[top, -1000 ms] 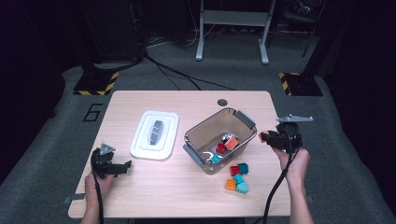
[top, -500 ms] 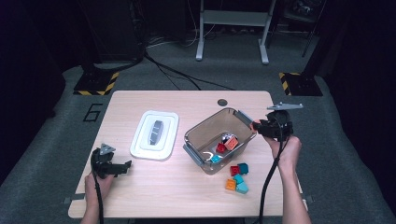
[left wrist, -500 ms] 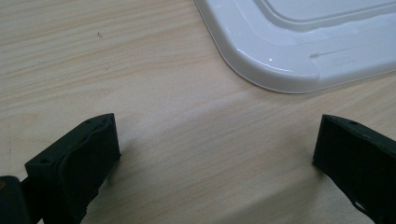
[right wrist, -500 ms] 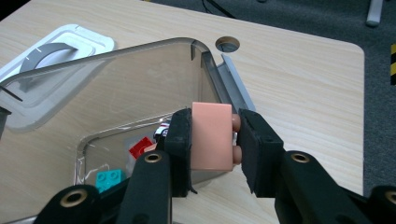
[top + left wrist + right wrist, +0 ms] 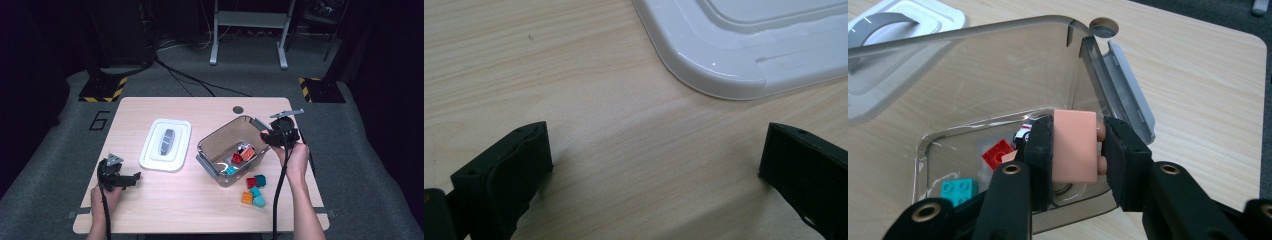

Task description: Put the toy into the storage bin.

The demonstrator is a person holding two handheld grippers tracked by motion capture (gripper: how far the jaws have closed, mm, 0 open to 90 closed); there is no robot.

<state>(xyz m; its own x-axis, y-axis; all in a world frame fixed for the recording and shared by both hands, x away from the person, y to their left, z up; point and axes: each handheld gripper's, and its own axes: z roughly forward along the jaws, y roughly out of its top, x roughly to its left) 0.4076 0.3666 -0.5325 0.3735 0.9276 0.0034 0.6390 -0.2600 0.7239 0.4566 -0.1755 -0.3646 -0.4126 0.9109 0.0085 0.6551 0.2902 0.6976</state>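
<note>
A pale wooden table with rounded corners point(image 5: 200, 210) is bearing everything, under dim light. On its middle right a clear grey-tinted plastic storage bin with hinged side latches point(image 5: 220, 137) is sitting open, holding a red studded block point(image 5: 997, 153), a teal studded block point(image 5: 959, 188) and a few other small toys too jumbled to tell apart. To its left a white rectangular plastic lid with a grey handle point(image 5: 177, 162) is lying flat, apart from the bin. A small cluster of red, teal and orange toy blocks point(image 5: 254, 190) is resting on the table just in front of the bin's near corner. The right gripper point(image 5: 1076, 145) is hovering over the bin's right rim, its jaws nearly closed and clamping a peach-coloured studded toy block point(image 5: 1074, 146) above the bin's interior. The left gripper point(image 5: 654, 160) is resting low over bare wood near the lid's corner, its jaws standing wide apart and gripping nothing.
</note>
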